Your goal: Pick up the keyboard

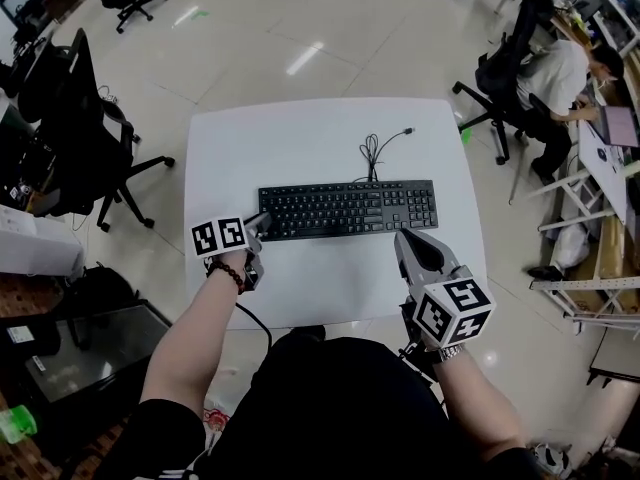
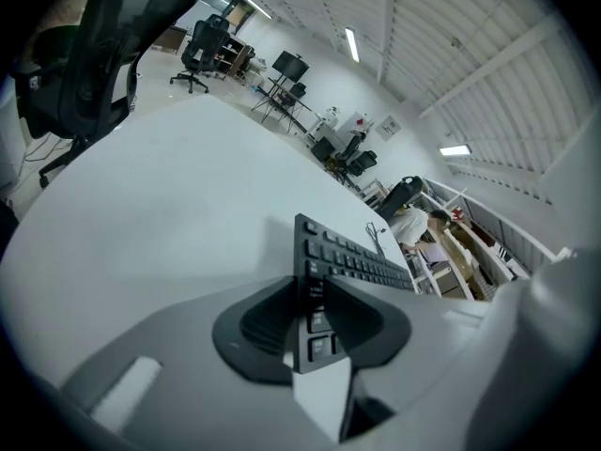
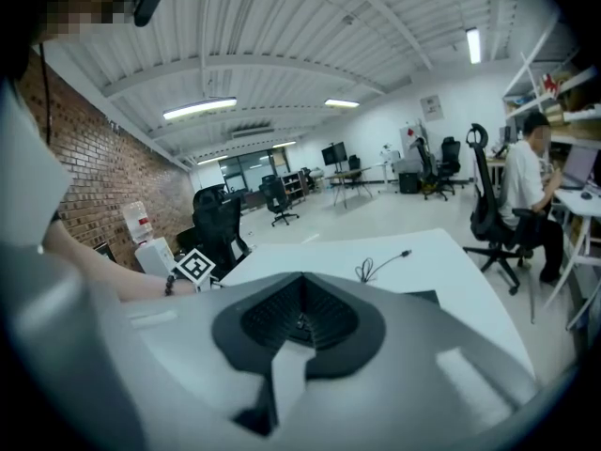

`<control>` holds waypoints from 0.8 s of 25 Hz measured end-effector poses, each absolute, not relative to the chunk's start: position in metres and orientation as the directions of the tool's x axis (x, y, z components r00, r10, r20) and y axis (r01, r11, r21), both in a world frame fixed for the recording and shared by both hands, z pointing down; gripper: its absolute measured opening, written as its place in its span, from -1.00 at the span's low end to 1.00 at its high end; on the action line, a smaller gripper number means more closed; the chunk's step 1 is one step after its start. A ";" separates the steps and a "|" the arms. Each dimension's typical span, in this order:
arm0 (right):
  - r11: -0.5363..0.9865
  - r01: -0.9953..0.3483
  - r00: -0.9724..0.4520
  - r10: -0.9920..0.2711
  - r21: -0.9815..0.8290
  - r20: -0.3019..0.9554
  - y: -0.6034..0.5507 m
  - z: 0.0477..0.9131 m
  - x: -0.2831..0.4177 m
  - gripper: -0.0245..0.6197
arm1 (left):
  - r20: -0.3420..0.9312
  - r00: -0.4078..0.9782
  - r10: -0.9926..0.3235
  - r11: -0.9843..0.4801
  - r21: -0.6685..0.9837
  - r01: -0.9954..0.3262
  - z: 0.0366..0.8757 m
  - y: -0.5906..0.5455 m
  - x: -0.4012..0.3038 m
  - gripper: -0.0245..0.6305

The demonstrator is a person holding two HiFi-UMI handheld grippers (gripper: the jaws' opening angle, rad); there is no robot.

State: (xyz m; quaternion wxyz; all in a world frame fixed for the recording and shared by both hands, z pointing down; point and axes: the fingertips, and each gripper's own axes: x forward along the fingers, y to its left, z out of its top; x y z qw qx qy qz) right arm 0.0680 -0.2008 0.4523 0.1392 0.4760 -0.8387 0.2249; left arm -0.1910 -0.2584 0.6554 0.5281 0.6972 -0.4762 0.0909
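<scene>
In the middle of an open-plan office stands a white table (image 1: 330,128), seen from above. A black office chair (image 1: 85,128) is off to its left, and a seated person (image 1: 560,78) works at a desk far right.

A black keyboard (image 1: 347,209) lies flat on the table, long side across the view, approx. centred and a bit toward the wearer. It is not yet lifted.

The left gripper (image 1: 262,223) is at the keyboard's left end, tilted down. Its own view shows that end set between the two pads, which stand part-open at about the keyboard's thickness and appear to press on it. This looks like the 1st grip of a two-ended lift, taken at the end so the board stays level.

The right gripper (image 1: 408,240) hangs just beside the keyboard's near right corner, apart from it. Its jaws are fully together w/ nothing between them, so they'd need to open before taking that end.

The keyboard's thin cable (image 1: 375,153) lies coiled behind it, plug end loose on the table. It is free to trail when the board goes up.
</scene>
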 end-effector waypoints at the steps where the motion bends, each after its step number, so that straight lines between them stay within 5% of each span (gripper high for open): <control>1: 0.443 -0.861 -0.508 -0.735 -0.249 0.449 -0.201 0.454 0.067 -0.91 | 0.625 0.534 -0.569 0.006 0.653 -0.757 0.651 -0.257 -0.191 -0.61; 20: 0.266 -0.847 -0.496 -0.709 -0.460 0.502 -0.199 0.520 0.077 -0.91 | 0.524 0.599 -0.606 -0.063 0.719 -0.692 0.566 -0.222 -0.175 -0.72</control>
